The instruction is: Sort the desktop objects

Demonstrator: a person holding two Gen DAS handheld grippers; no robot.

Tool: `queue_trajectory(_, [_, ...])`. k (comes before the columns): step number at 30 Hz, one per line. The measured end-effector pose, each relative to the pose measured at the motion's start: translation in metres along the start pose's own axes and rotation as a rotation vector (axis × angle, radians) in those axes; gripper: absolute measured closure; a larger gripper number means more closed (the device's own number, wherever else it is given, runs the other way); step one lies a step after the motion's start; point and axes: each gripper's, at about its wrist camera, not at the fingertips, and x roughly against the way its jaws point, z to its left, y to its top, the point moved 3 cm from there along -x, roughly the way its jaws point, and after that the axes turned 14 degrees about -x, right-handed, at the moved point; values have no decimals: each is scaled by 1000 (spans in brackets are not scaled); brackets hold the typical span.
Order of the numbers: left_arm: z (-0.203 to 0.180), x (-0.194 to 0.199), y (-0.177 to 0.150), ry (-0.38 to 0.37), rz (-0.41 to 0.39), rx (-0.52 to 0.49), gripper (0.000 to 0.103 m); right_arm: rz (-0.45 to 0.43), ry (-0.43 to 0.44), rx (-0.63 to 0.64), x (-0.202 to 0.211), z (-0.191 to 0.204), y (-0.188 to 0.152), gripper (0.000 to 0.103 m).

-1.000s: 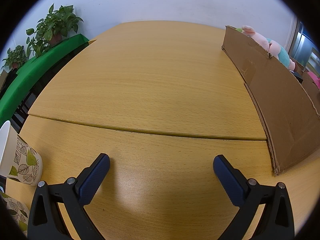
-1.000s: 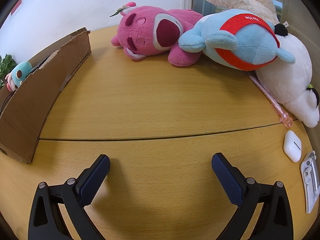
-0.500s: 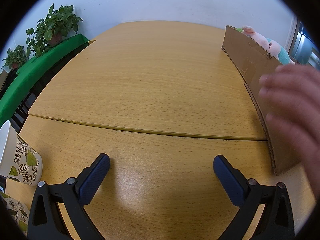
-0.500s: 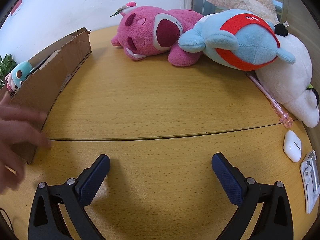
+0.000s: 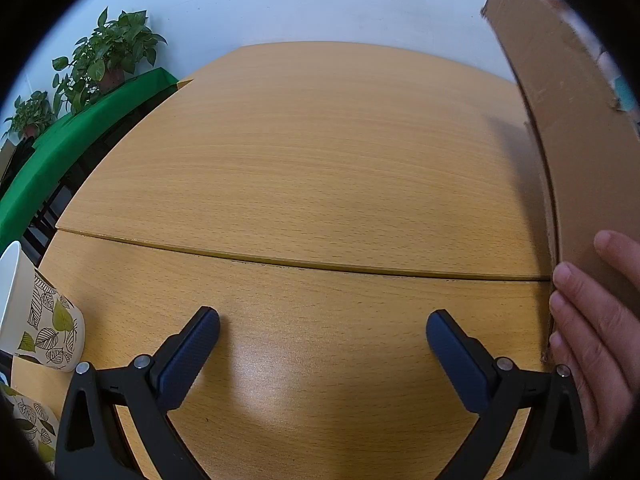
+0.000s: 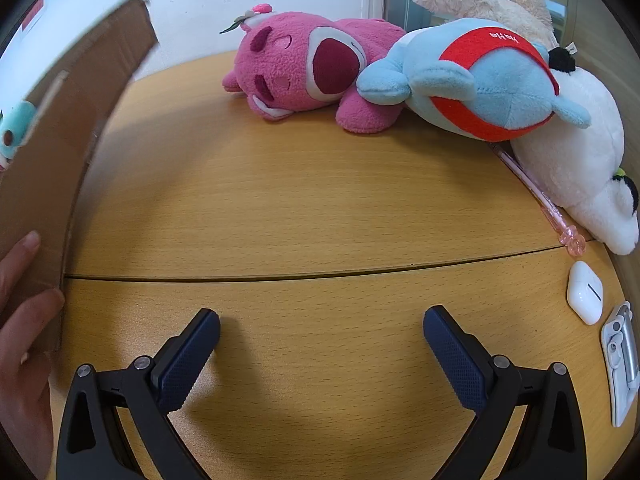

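Desktop lot, wooden table [image 6: 320, 200], two leaves with a seam across. Left gripper [image 5: 323, 340]: jaws spread wide, empty, low over bare tabletop. Right gripper [image 6: 322, 338]: jaws spread wide, empty, likewise. Cardboard box [image 5: 580, 128]: between the two grippers, a bare hand [image 5: 592, 344] laid on its near corner; its wall reads blurred and tilted; light, stiff, probably slides easily. Soft toys at the far right of the table: pink plush bear [image 6: 304, 68], blue plush with red band [image 6: 480, 84] leaning on it, white plush [image 6: 580, 168] lying beside; all judged light, squashy, non-slip, best pinched on a limb or a fold of the body. Pink pen [image 6: 536, 192]: thin, partly under the white plush; take at mid-barrel. White earbud case [image 6: 585, 292]: smooth, rounded, likely slippery; take across its short sides. Metal clip [image 6: 622, 360]: flat, near the table's right edge; hard to get under. Leaf-print paper cup [image 5: 44, 320]: at the left edge, crushable. Open room: wide bare centre before both grippers.
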Motion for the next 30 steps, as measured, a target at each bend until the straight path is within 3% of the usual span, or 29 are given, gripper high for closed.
queue_trajectory(30, [-1, -2, 2, -1, 0, 1, 0, 2, 1, 3, -4, 1, 1, 0])
